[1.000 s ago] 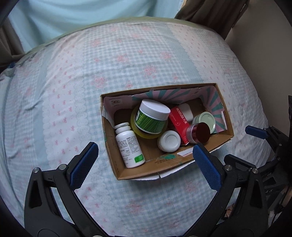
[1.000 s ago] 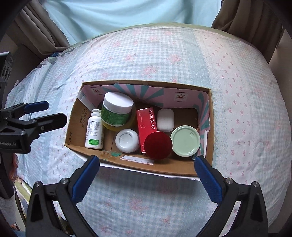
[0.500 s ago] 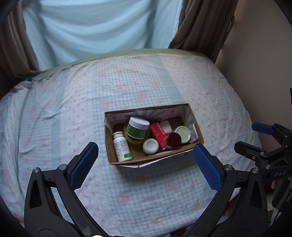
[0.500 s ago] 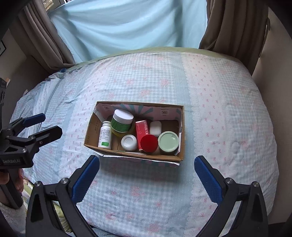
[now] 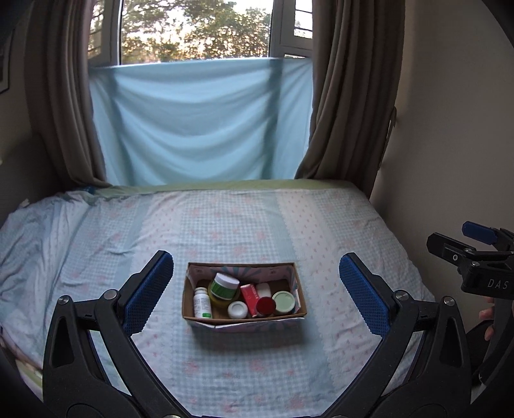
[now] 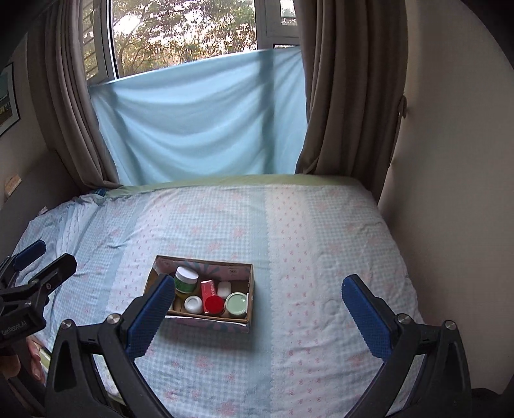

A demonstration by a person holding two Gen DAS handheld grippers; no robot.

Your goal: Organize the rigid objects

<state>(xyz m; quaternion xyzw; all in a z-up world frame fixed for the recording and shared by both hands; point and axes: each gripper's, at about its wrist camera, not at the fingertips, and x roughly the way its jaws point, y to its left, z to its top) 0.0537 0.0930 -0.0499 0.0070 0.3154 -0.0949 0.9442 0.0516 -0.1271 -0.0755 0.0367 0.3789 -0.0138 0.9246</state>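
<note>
We hold left gripper (image 5: 256, 292) and right gripper (image 6: 261, 311) spread wide, empty, above the bed. The open brown cardboard box (image 5: 244, 316) of jars rests mid-bedsheet (image 5: 225, 225).

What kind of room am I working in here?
Most likely a bedroom: the cardboard box of jars sits on a bed with a floral checked sheet, below a curtained window. Both grippers are open and empty.

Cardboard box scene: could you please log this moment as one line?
left claw: open, empty | right claw: open, empty | cardboard box: on bed, jars and bottles inside
</note>
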